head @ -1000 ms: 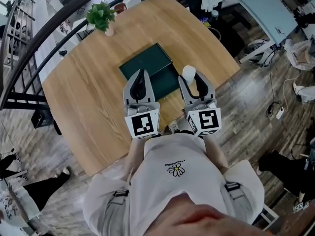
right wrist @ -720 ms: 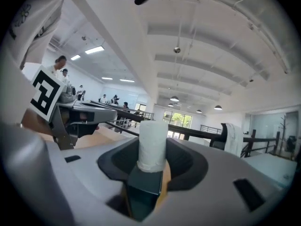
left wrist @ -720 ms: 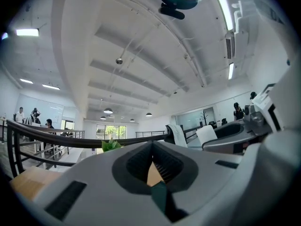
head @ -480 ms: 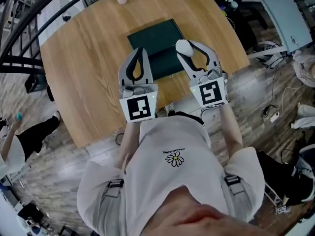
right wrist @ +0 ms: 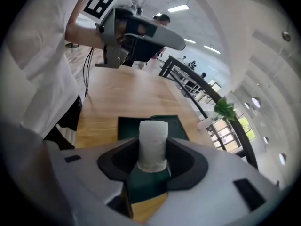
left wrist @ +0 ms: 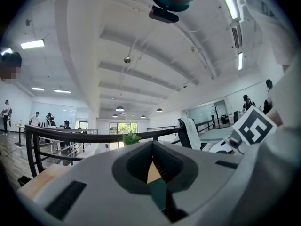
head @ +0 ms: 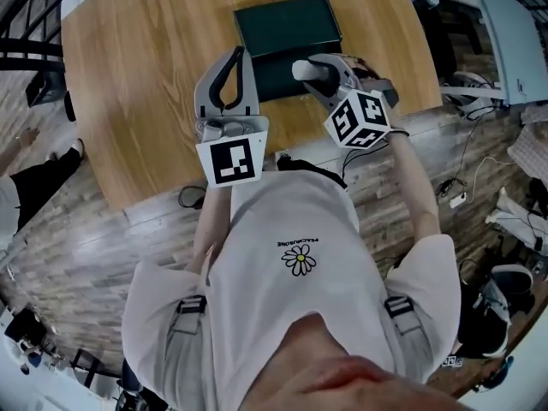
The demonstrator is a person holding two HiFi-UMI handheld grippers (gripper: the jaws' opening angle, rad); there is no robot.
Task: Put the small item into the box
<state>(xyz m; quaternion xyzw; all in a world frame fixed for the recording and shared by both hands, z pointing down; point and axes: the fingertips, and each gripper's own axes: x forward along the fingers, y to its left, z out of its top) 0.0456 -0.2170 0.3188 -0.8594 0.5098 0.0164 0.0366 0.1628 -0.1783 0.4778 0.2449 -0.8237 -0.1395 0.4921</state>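
Note:
A small white cylinder (head: 300,68) (right wrist: 153,135) stands upright between the jaws of my right gripper (head: 310,75) (right wrist: 153,158), which is shut on it. It hangs above the near right part of a dark green box (head: 287,22) (right wrist: 175,125) lying on the wooden table (head: 145,75). My left gripper (head: 237,56) (left wrist: 153,149) hovers over the box's near left edge, its tips together and nothing held. In the right gripper view the left gripper (right wrist: 141,29) shows up at the top.
A potted plant (right wrist: 225,108) stands at the table's far edge by a black railing (right wrist: 188,79). The table's near edge (head: 171,197) runs just in front of my body. Cables (head: 458,197) lie on the floor to the right.
My right gripper has swung left and turned with the white cylinder, so it is now over the box's near right part. The left gripper stays shut in about the same place.

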